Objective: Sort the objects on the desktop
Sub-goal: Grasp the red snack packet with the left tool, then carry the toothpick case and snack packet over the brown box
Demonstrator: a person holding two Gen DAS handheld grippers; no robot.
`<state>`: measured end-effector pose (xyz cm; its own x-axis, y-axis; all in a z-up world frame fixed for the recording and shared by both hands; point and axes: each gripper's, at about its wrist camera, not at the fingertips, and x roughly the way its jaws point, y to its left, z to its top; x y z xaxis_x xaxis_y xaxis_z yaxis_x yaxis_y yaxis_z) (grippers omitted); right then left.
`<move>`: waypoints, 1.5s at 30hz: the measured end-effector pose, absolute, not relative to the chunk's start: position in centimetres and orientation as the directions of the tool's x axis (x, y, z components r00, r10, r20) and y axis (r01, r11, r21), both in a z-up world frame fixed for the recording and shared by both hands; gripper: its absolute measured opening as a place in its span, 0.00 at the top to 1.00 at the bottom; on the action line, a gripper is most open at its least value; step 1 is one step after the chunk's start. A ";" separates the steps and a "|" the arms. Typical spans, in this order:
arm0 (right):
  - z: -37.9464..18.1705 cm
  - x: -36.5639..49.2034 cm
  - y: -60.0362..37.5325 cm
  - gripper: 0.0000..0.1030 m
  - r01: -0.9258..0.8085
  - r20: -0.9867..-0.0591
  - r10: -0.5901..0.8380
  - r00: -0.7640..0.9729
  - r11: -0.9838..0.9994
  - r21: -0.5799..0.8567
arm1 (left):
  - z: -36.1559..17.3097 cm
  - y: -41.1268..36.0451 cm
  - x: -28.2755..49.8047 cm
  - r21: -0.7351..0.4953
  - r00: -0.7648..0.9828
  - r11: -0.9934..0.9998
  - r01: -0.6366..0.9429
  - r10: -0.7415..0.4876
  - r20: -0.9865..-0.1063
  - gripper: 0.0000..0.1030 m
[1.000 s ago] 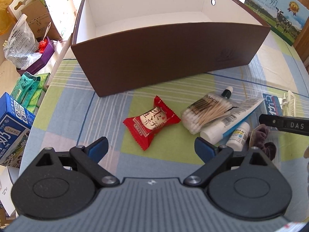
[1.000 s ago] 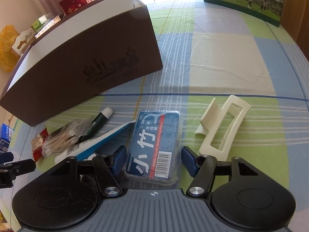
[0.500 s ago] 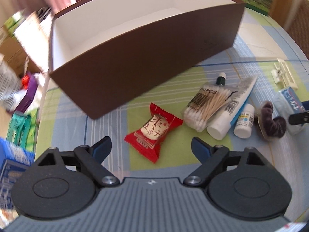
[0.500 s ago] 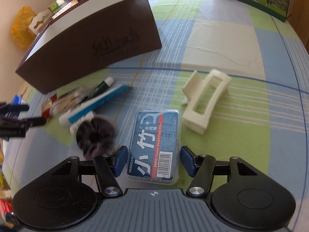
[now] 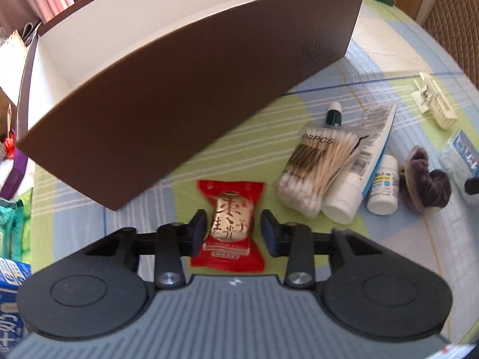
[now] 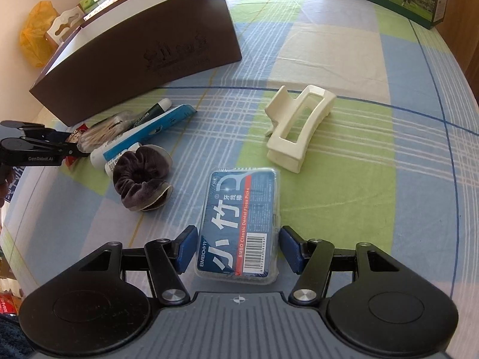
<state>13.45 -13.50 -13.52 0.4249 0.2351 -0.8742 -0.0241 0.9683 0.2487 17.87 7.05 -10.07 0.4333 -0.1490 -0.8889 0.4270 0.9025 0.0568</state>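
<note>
**Red snack packet caught between closing jaws, floss box held on the other side**

Red and crinkled, the snack packet (image 5: 232, 224) lies on the checked tablecloth (image 6: 344, 197) just in front of the brown box (image 5: 185, 101), whose white inside stands open above it. The left gripper (image 5: 234, 229) has just been closing its jaws on the packet; the blue pads sit at its two sides, the left one touching, the right one at the wrapper's edge.

Right of the packet lies a crowded cluster: a bag of cotton swabs (image 5: 314, 164) resting on a white and blue tube (image 5: 359, 167), a small dark-capped tube (image 5: 333, 115) behind them, a little white bottle (image 5: 384, 184) and a purple velvet scrunchie (image 5: 425, 179). A cream hair claw (image 6: 298, 128) sits well apart.

The right gripper (image 6: 236, 246) is clamped on the blue dental floss pick box (image 6: 239, 224), pads pressed to its long sides. The scrunchie lies just left of it, the claw beyond it.
</note>
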 end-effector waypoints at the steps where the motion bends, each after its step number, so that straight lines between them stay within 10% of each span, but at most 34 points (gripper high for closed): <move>1: -13.6 13.4 -13.5 0.44 -0.024 -0.874 0.235 0.426 0.968 0.249 | -10.1 7.2 17.7 0.042 0.434 0.910 0.413 -0.156 -0.887 0.76; 24: -14.3 14.5 -10.4 0.46 -0.124 -0.886 0.112 0.449 0.990 0.063 | -9.3 4.6 12.9 0.004 0.376 0.960 0.280 -0.106 -0.920 0.76; 45: -7.3 15.5 -9.4 0.46 -0.206 -0.813 0.280 0.510 0.958 0.201 | -3.1 4.6 13.0 -0.062 0.491 0.955 0.291 -0.205 -0.847 0.76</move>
